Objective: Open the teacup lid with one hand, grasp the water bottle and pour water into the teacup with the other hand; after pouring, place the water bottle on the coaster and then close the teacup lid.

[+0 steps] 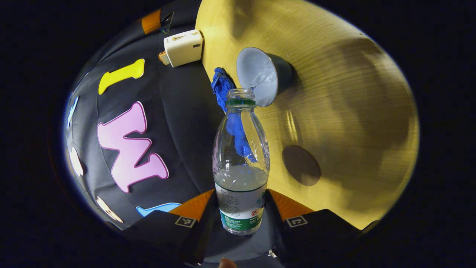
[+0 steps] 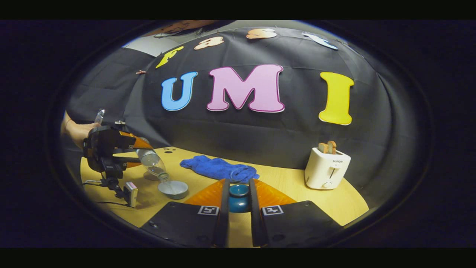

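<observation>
Water bottle (image 1: 241, 163), clamped in left gripper (image 1: 241, 214), is tilted over teacup (image 1: 260, 76) for pouring; lid (image 2: 238, 198) is clamped aside by right gripper (image 2: 238, 208).

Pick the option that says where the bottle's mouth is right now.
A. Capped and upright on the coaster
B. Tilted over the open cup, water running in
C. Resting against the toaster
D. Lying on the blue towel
B: the left claw holds the bottle tilted with its uncapped mouth at the cup, a thin stream falling in; the coaster sits bare.
</observation>
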`<state>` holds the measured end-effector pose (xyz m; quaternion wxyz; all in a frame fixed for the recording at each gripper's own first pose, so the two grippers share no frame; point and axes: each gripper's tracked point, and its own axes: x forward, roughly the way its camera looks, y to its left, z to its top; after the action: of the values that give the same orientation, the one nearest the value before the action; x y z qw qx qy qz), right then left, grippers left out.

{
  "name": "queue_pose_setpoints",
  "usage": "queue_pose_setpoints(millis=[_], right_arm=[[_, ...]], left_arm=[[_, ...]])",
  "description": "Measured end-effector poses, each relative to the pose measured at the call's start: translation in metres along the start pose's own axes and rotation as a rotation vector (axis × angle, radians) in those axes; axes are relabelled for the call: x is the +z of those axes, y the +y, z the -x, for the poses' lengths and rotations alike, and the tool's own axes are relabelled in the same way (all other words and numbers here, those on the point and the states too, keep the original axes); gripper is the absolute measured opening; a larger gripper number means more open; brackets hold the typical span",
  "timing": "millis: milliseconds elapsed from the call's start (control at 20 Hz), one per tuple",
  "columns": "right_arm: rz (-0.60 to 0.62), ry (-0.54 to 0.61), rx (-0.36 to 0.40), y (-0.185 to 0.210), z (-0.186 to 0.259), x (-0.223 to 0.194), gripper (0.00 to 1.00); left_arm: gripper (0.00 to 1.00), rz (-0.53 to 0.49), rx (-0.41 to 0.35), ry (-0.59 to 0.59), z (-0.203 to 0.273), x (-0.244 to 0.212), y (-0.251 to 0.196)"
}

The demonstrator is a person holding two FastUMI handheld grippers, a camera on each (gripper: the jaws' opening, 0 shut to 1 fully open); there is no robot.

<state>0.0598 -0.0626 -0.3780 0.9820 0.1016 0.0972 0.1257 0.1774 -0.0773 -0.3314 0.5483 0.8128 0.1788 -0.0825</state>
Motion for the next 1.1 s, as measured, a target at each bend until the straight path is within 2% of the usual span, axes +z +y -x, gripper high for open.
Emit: queue_pose_setpoints(millis=[150, 200, 250, 300, 700, 1100], right_arm=[[-0.001, -0.006, 0.005, -0.002, 0.002, 0.001, 0.32], [-0.003, -0.007, 0.008, -0.002, 0.002, 0.001, 0.27], [-0.006, -0.009, 0.01, -0.002, 0.003, 0.0, 0.32], [-0.008, -0.01, 0.012, -0.002, 0.003, 0.0, 0.28], [-0.019, -0.025, 0.022, -0.005, 0.009, 0.003, 0.27], [-0.025, -0.031, 0.012, -0.01, 0.011, 0.005, 0.27]], left_arm=[[0.73, -0.023, 0.013, 0.006, 0.0, -0.001, 0.003], [0.73, -0.034, 0.018, 0.01, 0.0, -0.001, 0.004], [0.72, -0.045, 0.02, 0.012, 0.0, -0.001, 0.007], [0.73, -0.061, 0.023, 0.009, 0.0, 0.001, 0.008], [0.72, -0.196, 0.117, -0.012, -0.001, 0.009, 0.032], [0.72, -0.26, 0.173, -0.032, 0.002, 0.016, 0.047]])
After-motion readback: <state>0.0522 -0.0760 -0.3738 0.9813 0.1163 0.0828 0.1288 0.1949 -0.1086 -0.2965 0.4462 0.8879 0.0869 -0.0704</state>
